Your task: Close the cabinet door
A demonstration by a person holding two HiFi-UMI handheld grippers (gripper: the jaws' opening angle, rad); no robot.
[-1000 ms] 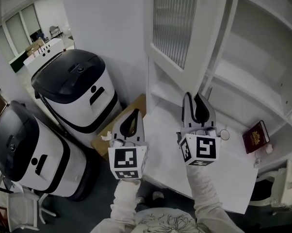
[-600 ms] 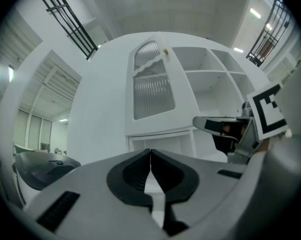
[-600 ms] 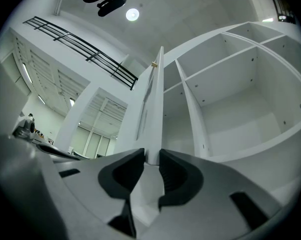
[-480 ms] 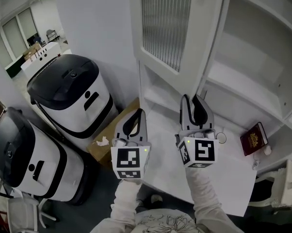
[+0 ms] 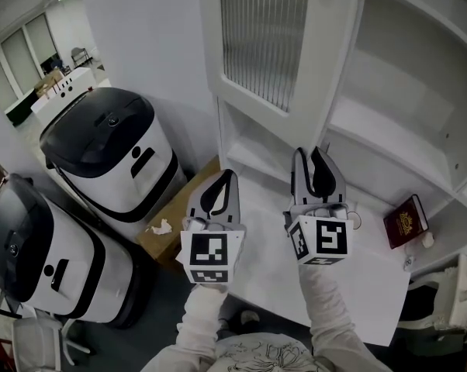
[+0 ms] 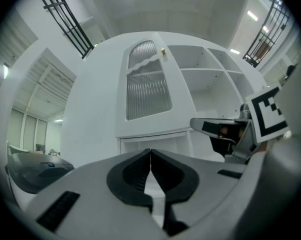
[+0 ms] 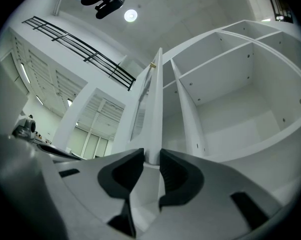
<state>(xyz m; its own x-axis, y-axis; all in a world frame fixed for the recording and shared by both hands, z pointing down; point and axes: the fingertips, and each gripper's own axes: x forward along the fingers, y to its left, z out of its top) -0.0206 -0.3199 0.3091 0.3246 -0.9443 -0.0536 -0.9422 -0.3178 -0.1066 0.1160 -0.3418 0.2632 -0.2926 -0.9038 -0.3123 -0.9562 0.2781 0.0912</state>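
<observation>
White cabinet door with ribbed glass pane (image 5: 257, 45) shows a broader face than a second ago; I judge it swung nearer its frame, not yet shut. Right gripper (image 5: 311, 155): jaws opening, door's free edge in the gap, no clamp visible. Left gripper (image 5: 226, 178): jaws together, empty. A closing push likely remains.

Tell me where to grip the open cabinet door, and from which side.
Take the cabinet door by its free upright edge, low down, coming edge-on from the front: it stands open with that thin edge facing out. The right tool is lined up there, jaws opening, the edge between them.
</observation>
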